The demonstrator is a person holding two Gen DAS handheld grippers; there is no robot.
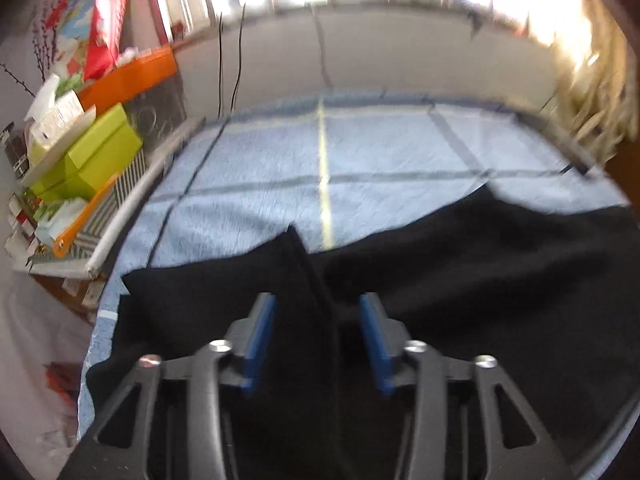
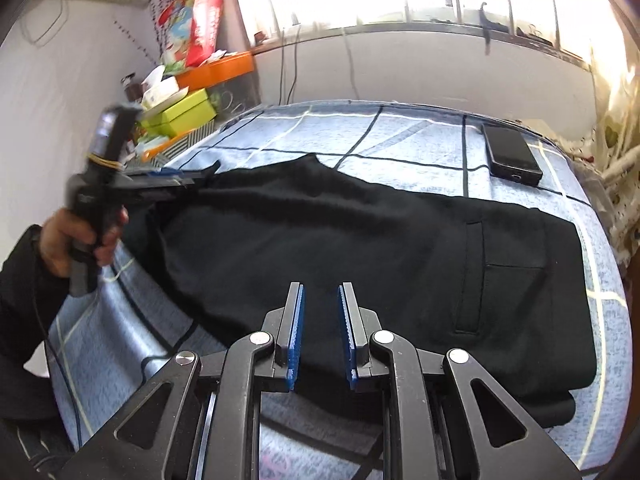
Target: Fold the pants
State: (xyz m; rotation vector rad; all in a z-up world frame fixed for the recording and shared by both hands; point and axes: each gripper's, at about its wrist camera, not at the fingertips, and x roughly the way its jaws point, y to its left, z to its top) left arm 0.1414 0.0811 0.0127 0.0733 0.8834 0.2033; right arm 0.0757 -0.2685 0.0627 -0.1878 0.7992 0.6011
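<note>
Black pants lie across a blue plaid bed cover, waist and back pocket to the right. In the left wrist view a raised fold of the pants stands between the blue pads of my left gripper; the jaws stand apart and do not press the cloth. The left gripper also shows in the right wrist view at the leg end of the pants, held by a hand. My right gripper is open and empty, just above the near edge of the pants.
A black phone lies on the bed cover at the far right. Boxes, green and orange, are stacked on a shelf left of the bed. A wall and bright window stand behind. A curtain hangs at the right.
</note>
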